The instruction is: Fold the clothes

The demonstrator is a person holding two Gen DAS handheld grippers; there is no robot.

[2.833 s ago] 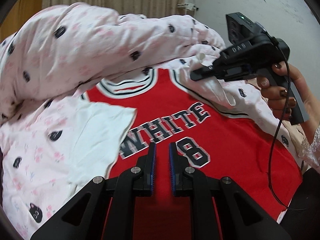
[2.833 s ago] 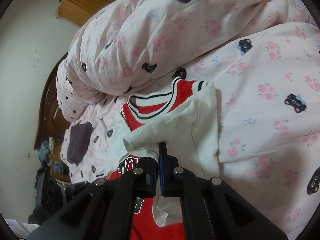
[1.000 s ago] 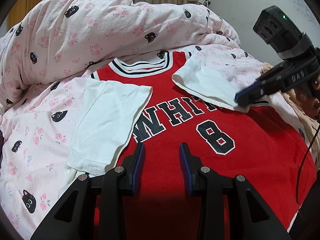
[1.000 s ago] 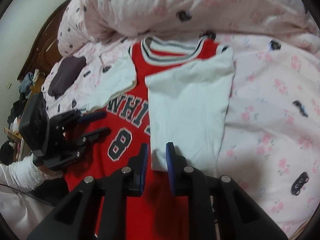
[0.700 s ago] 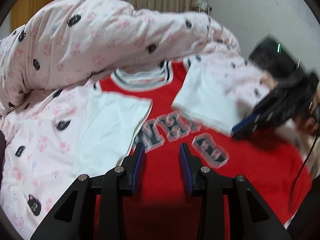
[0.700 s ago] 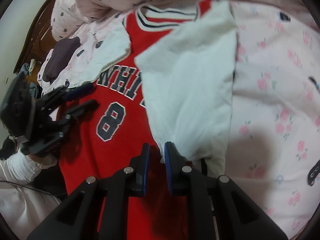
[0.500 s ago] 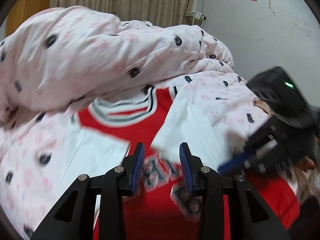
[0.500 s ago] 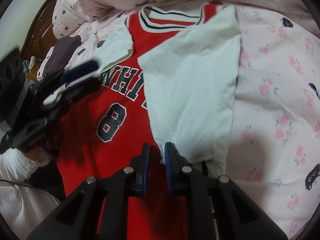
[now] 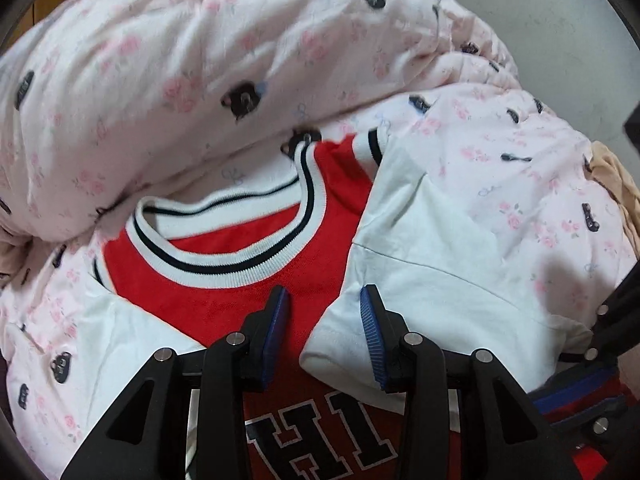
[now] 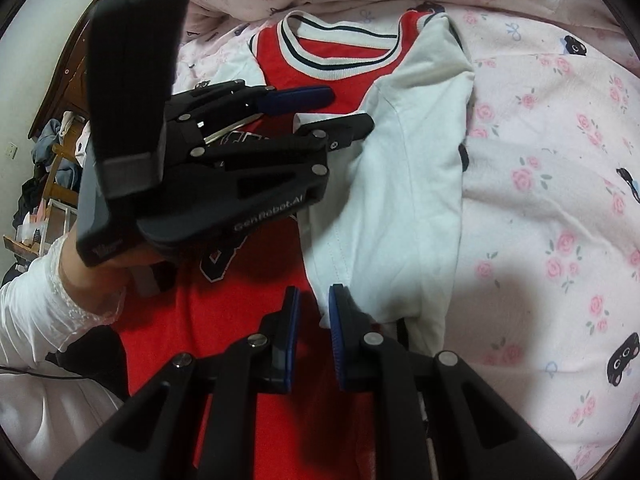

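A red jersey (image 9: 224, 292) with a striped collar lies face up on the bed; it also fills the middle of the right wrist view (image 10: 328, 44). Its white right sleeve (image 9: 432, 264) is folded inward over the red front (image 10: 400, 184). My left gripper (image 9: 323, 320) hovers just below the collar, open, with the sleeve's inner corner lying loose between its fingers; the right wrist view shows it (image 10: 340, 110) from the side. My right gripper (image 10: 314, 312) sits at the sleeve's lower edge, narrowly open and holding nothing. It shows at the lower right of the left wrist view (image 9: 548, 398).
A bunched pink floral quilt (image 9: 160, 80) rises behind the collar. Pink bedsheet (image 10: 540, 200) spreads to the right of the jersey. The other white sleeve (image 9: 132, 340) lies flat at the left. A person's lace-cuffed hand (image 10: 80, 280) holds the left gripper. A wooden headboard (image 10: 68, 80) stands far left.
My right gripper has let go of the white sleeve, which now lies folded on the red front. My left gripper has opened and moved up the jersey toward the collar and sleeve.
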